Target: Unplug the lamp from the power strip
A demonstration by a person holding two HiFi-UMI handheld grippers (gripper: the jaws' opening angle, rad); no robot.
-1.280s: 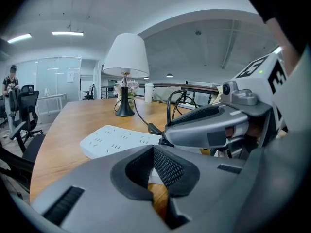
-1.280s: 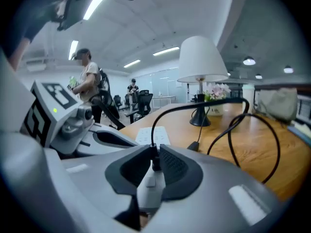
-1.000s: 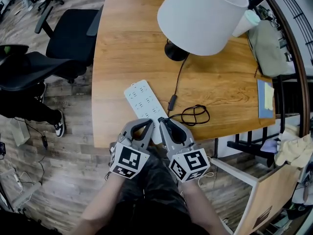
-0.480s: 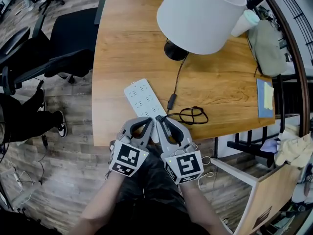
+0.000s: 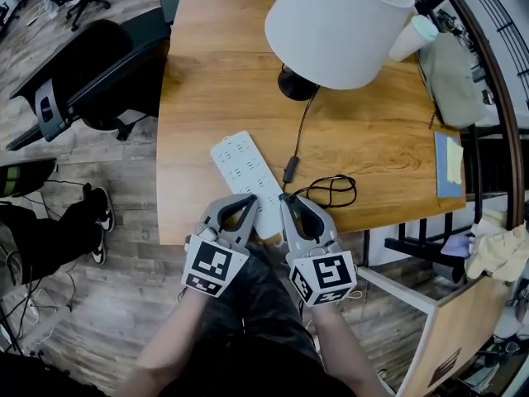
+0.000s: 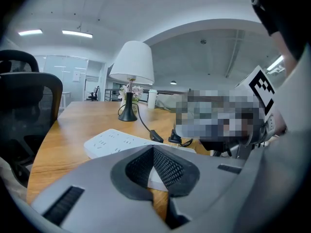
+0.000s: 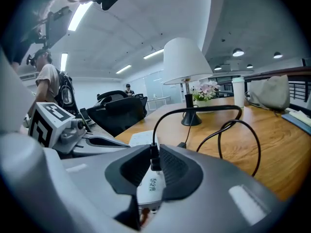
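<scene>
My right gripper (image 7: 154, 159) has its jaws clenched on the lamp's white plug (image 7: 150, 188), and the black cord (image 7: 204, 111) rises straight out from between the pads. My left gripper (image 6: 153, 154) is drawn in over the near end of the power strip (image 6: 114, 140). A white corner shows between its pads, so I take it to be gripping that end and holding the strip steady.

Compared with half a second ago, the right gripper has slid to the right in the head view, off the strip's end, while the strip and the left gripper sit about where they were. I read that as the plug coming free of its socket, which would leave the unplugging done or very nearly so.

The cord loops on the desk (image 5: 215, 73) just beyond my right gripper, then runs past the in-line switch (image 5: 291, 172) to the foot of the lamp (image 5: 339, 27), which stands well back.

I cannot confirm the prongs are clear. The gripper body cuts off the plug's lower end in the right gripper view. In the head view both grippers cover the strip's near end, so the socket itself is out of sight.
</scene>
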